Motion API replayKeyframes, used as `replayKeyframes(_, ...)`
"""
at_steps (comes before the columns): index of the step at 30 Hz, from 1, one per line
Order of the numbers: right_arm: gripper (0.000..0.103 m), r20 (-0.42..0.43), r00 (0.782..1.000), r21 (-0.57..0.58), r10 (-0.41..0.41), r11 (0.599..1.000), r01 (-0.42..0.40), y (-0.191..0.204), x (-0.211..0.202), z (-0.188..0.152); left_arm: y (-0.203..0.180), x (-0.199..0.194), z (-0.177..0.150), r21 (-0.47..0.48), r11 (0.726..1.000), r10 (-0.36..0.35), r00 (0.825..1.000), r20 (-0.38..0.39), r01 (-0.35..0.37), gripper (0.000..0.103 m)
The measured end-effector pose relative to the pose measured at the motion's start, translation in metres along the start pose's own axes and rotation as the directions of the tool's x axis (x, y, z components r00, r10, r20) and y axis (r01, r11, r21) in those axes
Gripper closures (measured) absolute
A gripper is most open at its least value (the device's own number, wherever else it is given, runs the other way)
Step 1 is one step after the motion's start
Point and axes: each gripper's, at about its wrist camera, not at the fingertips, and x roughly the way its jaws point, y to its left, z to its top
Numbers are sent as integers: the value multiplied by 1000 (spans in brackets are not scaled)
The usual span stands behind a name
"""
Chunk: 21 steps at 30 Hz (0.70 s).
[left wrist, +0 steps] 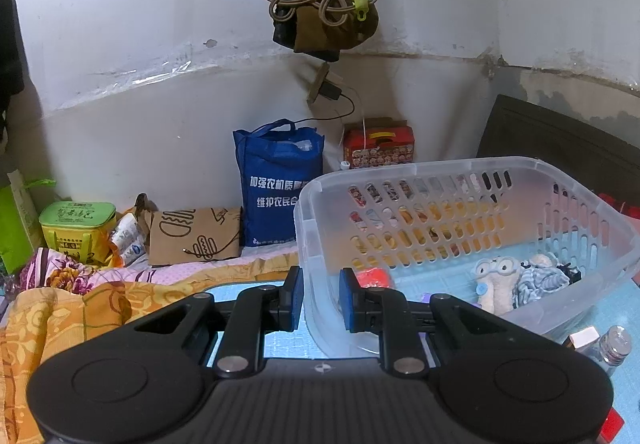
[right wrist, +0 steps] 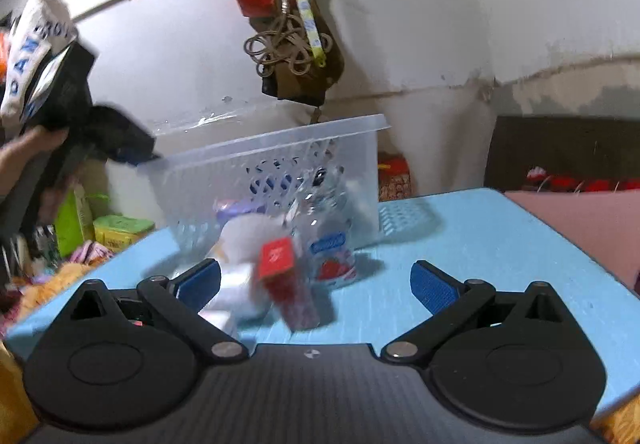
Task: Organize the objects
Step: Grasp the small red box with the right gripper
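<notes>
Closest to the lens, the left tool [left wrist: 320, 300] grips the near-left corner wall of the clear basket [left wrist: 424, 172] on the blue table [left wrist: 624, 376], its fingers straddling the rim. Inside already lie a red piece [left wrist: 372, 278], a plush toy [left wrist: 496, 284] and striped cloth [left wrist: 540, 278], so sorting looks partly done. The right tool [right wrist: 316, 282] hangs spread and empty before a white object [right wrist: 244, 244], a red-capped item [right wrist: 286, 280] tilted up-left and a roughly upright bottle [right wrist: 332, 244], all blurred and still outside the basket.

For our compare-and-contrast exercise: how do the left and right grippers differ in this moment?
The left gripper has its jaws set narrowly astride the wall of the clear perforated plastic basket; the right gripper has its jaws spread wide and holds nothing. The left is at the basket; the right stands back over the light blue table. Both have blue pads.
</notes>
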Motion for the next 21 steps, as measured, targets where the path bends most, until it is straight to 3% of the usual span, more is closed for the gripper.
replayKeyframes(3,0,11,999,-44,-53,998,54,6,5,-1,0,0,0,-1,1000,-1,1000,0,1,80)
replayKeyframes(8,0,11,1000,-25,-16,1000,16,-3,15,4,0,0,0,1,1000,0,1000,1,0,79)
replayKeyframes(14,24,-47,998,-60,-30,998,27,6,29,1,-1,0,-1,4,1000,2,1000,2,-2,79)
replayKeyframes(16,40,-59,998,-73,-28,997,24,9,30,-3,-1,0,-1,6,1000,3,1000,3,-3,79)
replayKeyframes(21,57,-79,996,-88,-29,996,22,16,35,-6,-1,0,-1,6,1000,2,1000,2,-2,79)
